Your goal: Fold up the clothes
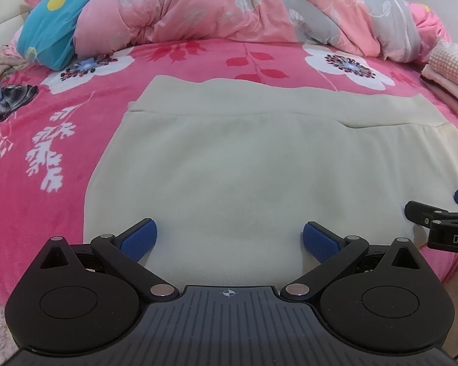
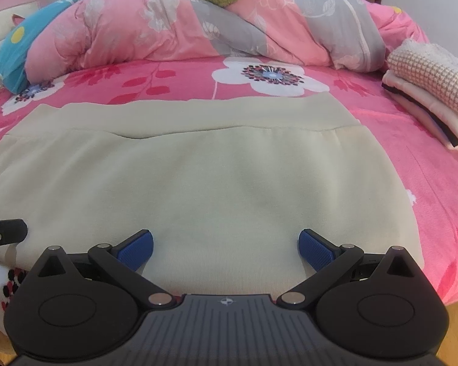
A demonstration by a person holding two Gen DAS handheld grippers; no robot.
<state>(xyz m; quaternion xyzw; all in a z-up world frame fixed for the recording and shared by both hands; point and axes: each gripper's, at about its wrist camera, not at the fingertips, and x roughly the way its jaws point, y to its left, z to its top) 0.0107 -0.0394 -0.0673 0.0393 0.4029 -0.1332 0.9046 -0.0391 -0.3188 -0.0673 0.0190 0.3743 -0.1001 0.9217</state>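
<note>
While both grippers hang spread wide with nothing in them, your left gripper (image 1: 230,238) and right gripper (image 2: 226,245) have one pale garment (image 1: 244,167) lying flat just ahead of the fingers. It's doubled over already, so whatever's next, pinch all layers. Past your right fingers: one folded stack (image 2: 427,91).

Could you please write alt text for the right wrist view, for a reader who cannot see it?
The right gripper, jaws open, hovers over a pale cream fabric garment spread flat on a pink floral bedspread. Behind lie a bunched pink and grey quilt and, at right, a stack of folded textiles.
</note>
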